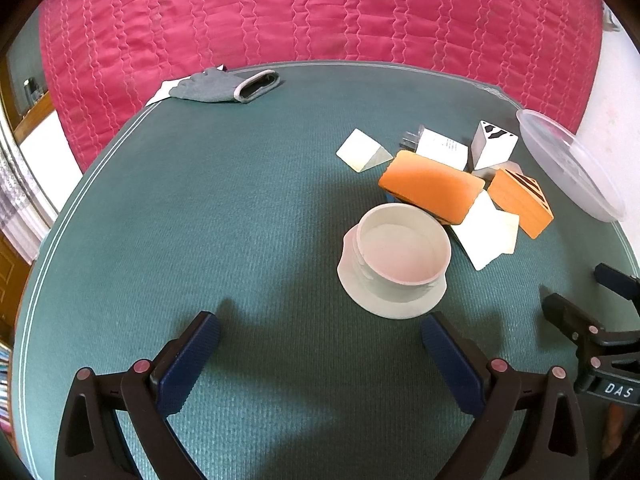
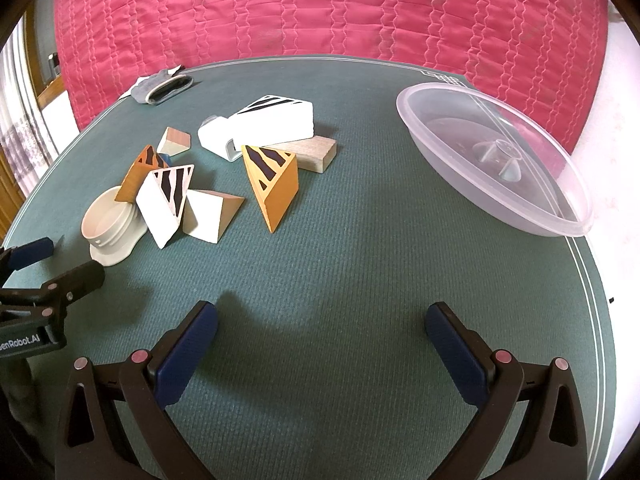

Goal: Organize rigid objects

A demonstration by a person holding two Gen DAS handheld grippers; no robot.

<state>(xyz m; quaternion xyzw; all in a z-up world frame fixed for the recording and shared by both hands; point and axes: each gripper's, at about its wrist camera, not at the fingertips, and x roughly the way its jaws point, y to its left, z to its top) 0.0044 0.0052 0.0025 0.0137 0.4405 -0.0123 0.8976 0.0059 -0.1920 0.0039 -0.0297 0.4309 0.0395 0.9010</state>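
Hovering both my left claw (image 1: 320, 332) and right claw (image 2: 320, 320) spread wide, empty; block pile (image 2: 224, 168) ahead-left of right, clear bowl (image 2: 492, 160) ahead-right.

The left black two-finger gripper with blue pads (image 1: 320, 336) hovers with fingers spread wide; the right black blue-padded gripper (image 2: 322, 322) hovers equally wide.

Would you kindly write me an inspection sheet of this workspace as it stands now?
Surface: green mat, flat.
Job's things: wedge blocks heaped loosely beside the white cup; clear plastic bowl tilted at the mat's right edge, holding no blocks.
Clutter: grey glove at the far edge.
Grippers: left gripper and right gripper open, holding nothing.
Cables: nothing seen.
Surroundings: red quilt behind.
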